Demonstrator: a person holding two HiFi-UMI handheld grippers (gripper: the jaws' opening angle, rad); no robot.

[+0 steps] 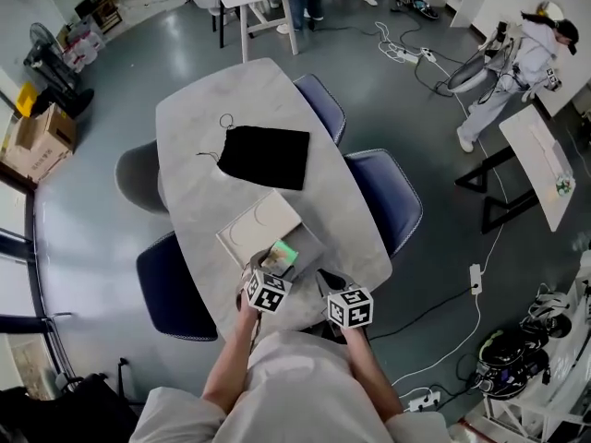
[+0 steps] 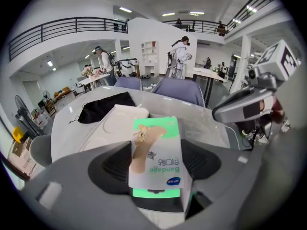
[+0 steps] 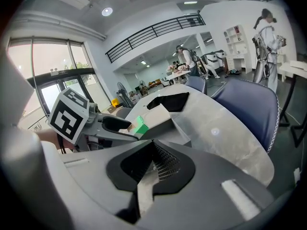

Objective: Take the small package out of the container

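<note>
My left gripper point(image 1: 275, 270) is shut on a small green and white bandage package point(image 1: 283, 256), held just above the near end of the table. In the left gripper view the package point(image 2: 160, 169) stands flat between the jaws of the left gripper point(image 2: 154, 147). Just beyond it lies the white box-like container point(image 1: 259, 226), with a grey part point(image 1: 311, 241) beside it. To the right, my right gripper point(image 1: 327, 279) is shut with nothing in it; its pads point(image 3: 160, 164) meet in the right gripper view. That view also shows the package point(image 3: 140, 127) in the left gripper.
A black drawstring pouch point(image 1: 264, 156) lies farther out on the marble table point(image 1: 203, 127). Blue chairs point(image 1: 386, 195) stand along the table's right side, and a grey chair point(image 1: 138, 175) and a blue chair point(image 1: 174, 285) on its left. People stand far off in the hall.
</note>
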